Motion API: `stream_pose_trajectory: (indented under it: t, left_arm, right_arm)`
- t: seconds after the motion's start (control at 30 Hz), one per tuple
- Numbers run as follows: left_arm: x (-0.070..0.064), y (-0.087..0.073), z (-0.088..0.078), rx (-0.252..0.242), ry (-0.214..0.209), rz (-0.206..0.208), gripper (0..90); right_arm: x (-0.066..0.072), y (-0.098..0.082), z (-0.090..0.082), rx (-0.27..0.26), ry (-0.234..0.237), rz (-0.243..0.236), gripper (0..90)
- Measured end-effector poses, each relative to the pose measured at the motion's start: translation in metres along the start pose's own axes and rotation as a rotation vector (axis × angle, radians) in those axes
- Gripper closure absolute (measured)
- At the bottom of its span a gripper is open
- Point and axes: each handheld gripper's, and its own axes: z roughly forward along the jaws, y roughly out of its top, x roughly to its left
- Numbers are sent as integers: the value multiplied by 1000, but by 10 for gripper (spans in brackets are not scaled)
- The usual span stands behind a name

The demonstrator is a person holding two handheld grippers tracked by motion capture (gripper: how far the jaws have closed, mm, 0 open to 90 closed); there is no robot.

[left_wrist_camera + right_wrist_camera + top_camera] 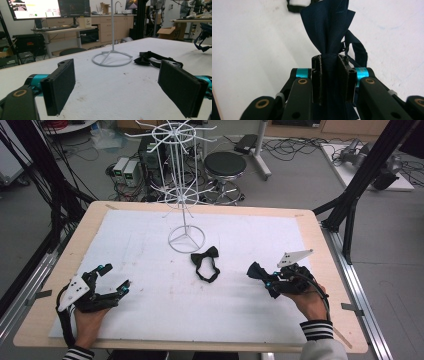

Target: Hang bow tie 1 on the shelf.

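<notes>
Leftmost, the left tongs (114,276) rest agape on the white counter (150,295), nothing between them. Mid-counter, a black bow tie (206,262) lies beside the white wire rack (183,185). Rightward, the right tongs (263,279) are clamped on a navy bow tie (327,27), held near the counter's right edge.

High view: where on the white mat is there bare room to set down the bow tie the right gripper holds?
The widest bare patch lies between the left gripper and the black bow tie on the white mat. The right far corner, beyond the right gripper and its dark blue bow tie, is bare too. It is crowded around the white rack.
</notes>
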Motion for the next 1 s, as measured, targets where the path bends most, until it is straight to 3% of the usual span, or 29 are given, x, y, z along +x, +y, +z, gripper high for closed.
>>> stream_pose_trajectory:
  t: [0.27,0.47,0.73,0.87,0.9,1.0]
  left_arm:
    - [0,0,0,0,0,-1,150]
    - [0,0,0,-1,1,-2,149]
    - [0,0,0,0,1,-2,149]
    - [0,0,0,-1,1,-2,150]
    - [0,0,0,-1,1,-2,150]
    - [0,0,0,0,0,-3,149]
  right_arm:
    - [-2,11,-5,-102,0,40,756]
    - [-5,25,-15,-222,-13,78,756]
    - [-3,47,-20,-298,-62,72,756]
    - [-3,55,-18,-331,-66,76,756]
    - [-3,59,-17,-357,-48,89,756]
    - [-3,64,-17,-361,-61,83,756]
